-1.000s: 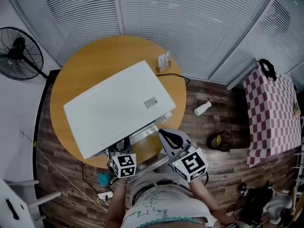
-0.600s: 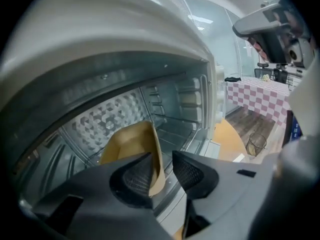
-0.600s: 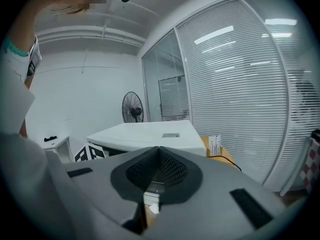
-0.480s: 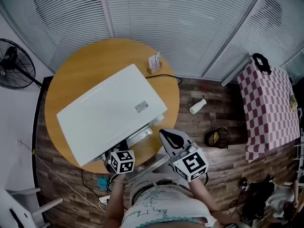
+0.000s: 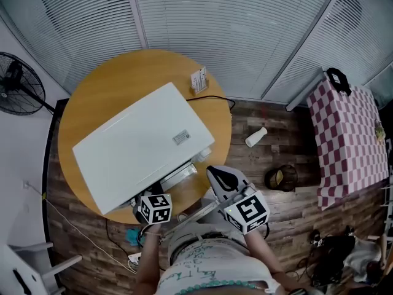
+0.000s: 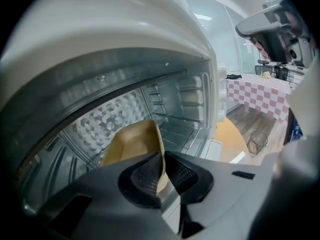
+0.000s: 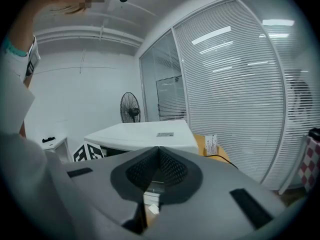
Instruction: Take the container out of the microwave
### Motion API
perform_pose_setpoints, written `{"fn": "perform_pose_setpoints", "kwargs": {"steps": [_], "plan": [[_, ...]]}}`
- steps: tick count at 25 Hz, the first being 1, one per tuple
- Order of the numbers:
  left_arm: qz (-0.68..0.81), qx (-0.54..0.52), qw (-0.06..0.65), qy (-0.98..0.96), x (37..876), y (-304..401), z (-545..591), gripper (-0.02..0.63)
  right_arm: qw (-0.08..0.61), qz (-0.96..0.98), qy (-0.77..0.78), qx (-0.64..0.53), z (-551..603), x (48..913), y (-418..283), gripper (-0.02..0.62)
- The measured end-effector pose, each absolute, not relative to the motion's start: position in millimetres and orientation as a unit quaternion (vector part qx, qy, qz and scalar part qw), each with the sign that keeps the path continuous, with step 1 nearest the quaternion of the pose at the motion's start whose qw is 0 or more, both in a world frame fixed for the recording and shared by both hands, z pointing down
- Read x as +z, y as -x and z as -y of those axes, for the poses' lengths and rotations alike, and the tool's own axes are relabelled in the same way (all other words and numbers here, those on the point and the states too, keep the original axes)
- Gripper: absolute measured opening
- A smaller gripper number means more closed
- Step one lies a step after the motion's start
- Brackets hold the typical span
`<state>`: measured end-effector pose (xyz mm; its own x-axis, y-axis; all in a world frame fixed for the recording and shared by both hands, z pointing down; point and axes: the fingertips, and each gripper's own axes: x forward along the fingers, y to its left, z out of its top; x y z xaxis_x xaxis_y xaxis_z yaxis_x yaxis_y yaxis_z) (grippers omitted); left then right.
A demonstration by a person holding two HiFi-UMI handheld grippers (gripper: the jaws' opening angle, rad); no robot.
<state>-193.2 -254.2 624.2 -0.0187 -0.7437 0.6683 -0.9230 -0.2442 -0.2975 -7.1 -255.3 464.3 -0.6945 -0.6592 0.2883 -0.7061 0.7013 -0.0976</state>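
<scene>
Left claw (image 6: 162,156) just closed its jaws and was clamped on the rim of the tan, shallow paper container (image 6: 131,145). Container sat on the wire rack (image 6: 186,130) inside the open white box microwave (image 5: 138,145) on the round wooden table (image 5: 104,88). Right claw (image 7: 159,153) stayed outside, clenched on nothing.
</scene>
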Motion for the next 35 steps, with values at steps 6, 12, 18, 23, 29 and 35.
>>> {"fn": "perform_pose_setpoints", "kwargs": {"steps": [6,12,18,23,29,35], "plan": [[0.597,0.383,0.116,-0.695,625,188,249,0.032,0.12,0.916,-0.369,0.102,252,467,8,-0.008],[0.588,0.382,0.116,-0.704,624,181,243,0.032,0.12,0.919,-0.363,0.1,248,465,10,-0.008],[0.58,0.385,0.111,-0.709,622,175,233,0.032,0.12,0.922,-0.355,0.1,244,465,15,-0.008],[0.573,0.386,0.108,-0.715,620,170,221,0.032,0.121,0.923,-0.351,0.099,235,466,18,-0.008],[0.563,0.385,0.101,-0.724,617,160,207,0.032,0.114,0.927,-0.343,0.098,222,465,24,-0.008],[0.558,0.375,0.104,-0.733,612,154,189,0.032,0.109,0.931,-0.336,0.095,204,461,34,-0.008]]}}
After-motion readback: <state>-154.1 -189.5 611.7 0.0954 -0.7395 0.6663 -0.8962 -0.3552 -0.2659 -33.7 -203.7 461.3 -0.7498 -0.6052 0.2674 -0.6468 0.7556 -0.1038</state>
